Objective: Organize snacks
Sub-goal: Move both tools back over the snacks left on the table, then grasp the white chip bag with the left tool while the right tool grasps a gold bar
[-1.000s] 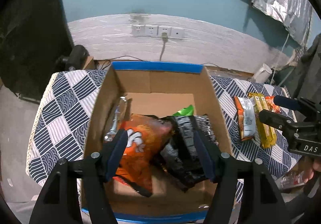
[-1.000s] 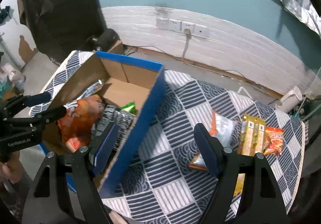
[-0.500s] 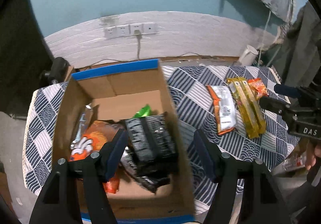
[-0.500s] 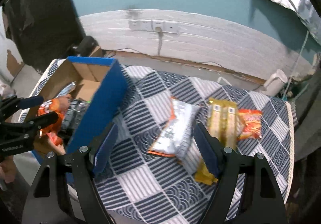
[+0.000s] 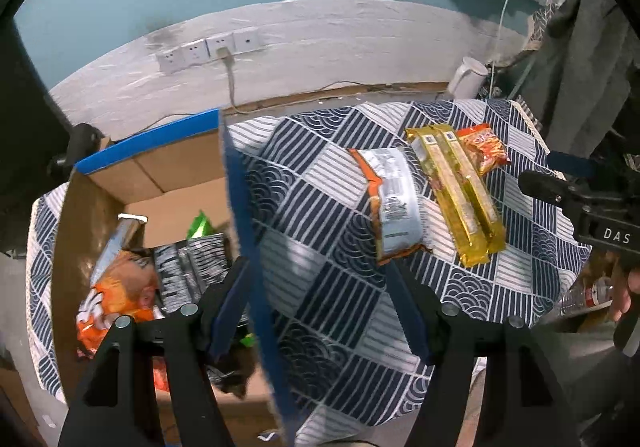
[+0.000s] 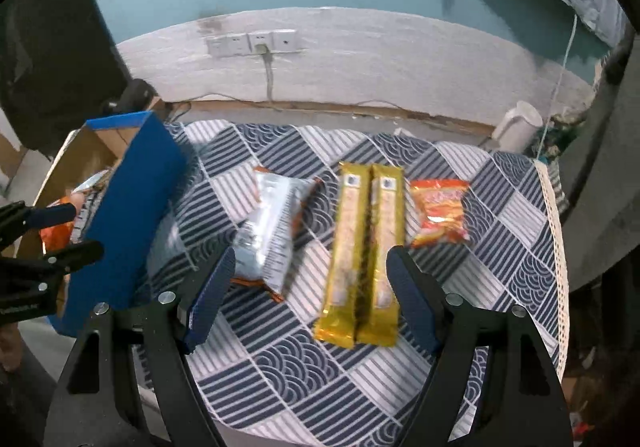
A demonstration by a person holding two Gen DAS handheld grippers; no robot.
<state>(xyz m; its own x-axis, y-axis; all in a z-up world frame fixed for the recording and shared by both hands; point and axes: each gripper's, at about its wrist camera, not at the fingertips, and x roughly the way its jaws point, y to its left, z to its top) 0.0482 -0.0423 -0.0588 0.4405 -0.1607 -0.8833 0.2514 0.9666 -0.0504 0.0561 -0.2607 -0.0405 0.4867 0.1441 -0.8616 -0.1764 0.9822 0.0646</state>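
Note:
A cardboard box [image 5: 240,183] with blue-taped rims sits at the table's left end and holds several snack bags, among them an orange one [image 5: 120,295] and black ones [image 5: 188,271]. On the patterned cloth lie a silver-and-orange bag [image 6: 272,231], two long yellow packs [image 6: 364,251] and a small orange-red bag [image 6: 440,211]. My left gripper [image 5: 320,303] hangs open and empty over the box's right wall. My right gripper [image 6: 312,295] hovers open and empty over the near ends of the silver bag and the yellow packs.
A checked blue-and-white cloth [image 6: 304,367] covers the table. Behind it a white wall band carries sockets [image 6: 256,43] with a cord plugged in. A white kettle [image 6: 518,127] stands on the floor at the right. A plastic bottle [image 5: 588,293] lies beyond the table's right edge.
Both grippers have swung right: the left from above the box's inside to its right wall, the right from the box's edge to above the loose snacks. Neither has taken anything.

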